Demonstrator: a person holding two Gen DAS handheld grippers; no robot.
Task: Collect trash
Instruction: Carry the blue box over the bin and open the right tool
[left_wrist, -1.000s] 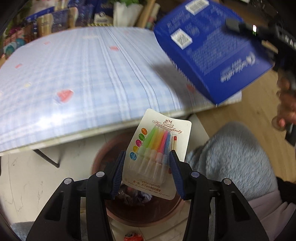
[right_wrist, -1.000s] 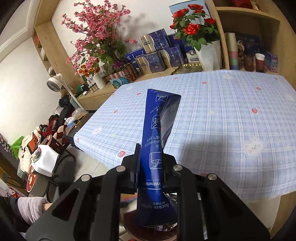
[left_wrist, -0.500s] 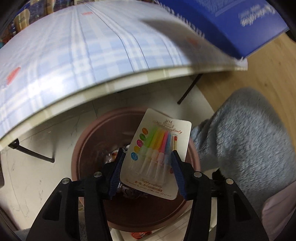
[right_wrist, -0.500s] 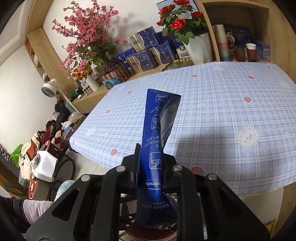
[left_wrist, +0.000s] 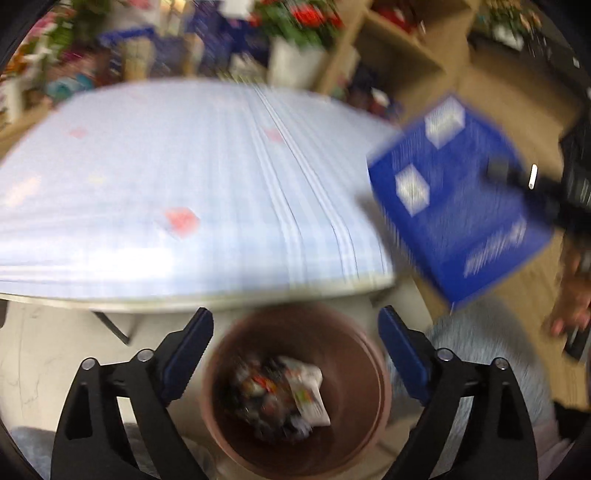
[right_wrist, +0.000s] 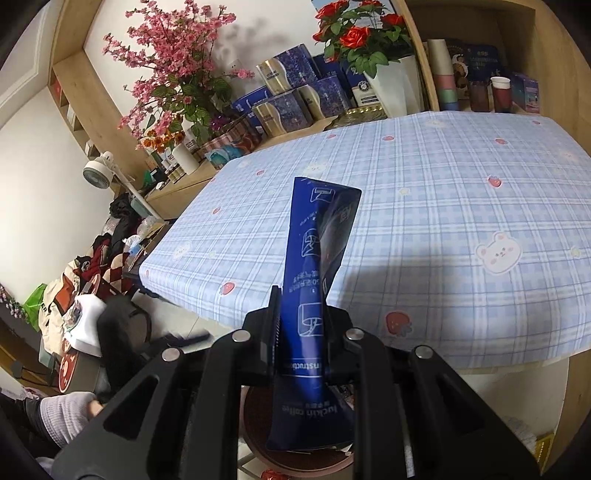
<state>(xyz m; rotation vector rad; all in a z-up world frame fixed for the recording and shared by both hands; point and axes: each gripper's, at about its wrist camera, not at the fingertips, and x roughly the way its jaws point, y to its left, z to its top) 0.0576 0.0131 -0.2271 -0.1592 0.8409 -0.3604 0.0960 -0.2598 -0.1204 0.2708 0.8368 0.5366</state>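
My left gripper (left_wrist: 295, 332) hangs above a brown round bin (left_wrist: 295, 387) on the floor, its jaws opening wide with nothing between them. A white candle pack (left_wrist: 308, 391) lies among the wrappers inside the bin. My right gripper (right_wrist: 301, 328) is shut on a flattened dark blue coffee box (right_wrist: 314, 266), which stands up between its fingers over the table's near edge. That blue box (left_wrist: 454, 206) also shows blurred at the right of the left wrist view. The bin (right_wrist: 258, 424) sits partly hidden below the right gripper.
A table with a blue checked cloth (right_wrist: 424, 221) fills the middle. Behind it stand a flower vase (right_wrist: 391, 88), boxes and shelves. A grey fluffy sleeve (left_wrist: 480, 350) lies right of the bin. Clothes and a fan (right_wrist: 96, 177) crowd the left side.
The left gripper opened and let the candle pack fall into the bin, then lifted and tilted up toward the table. The right gripper kept its hold on the blue box.
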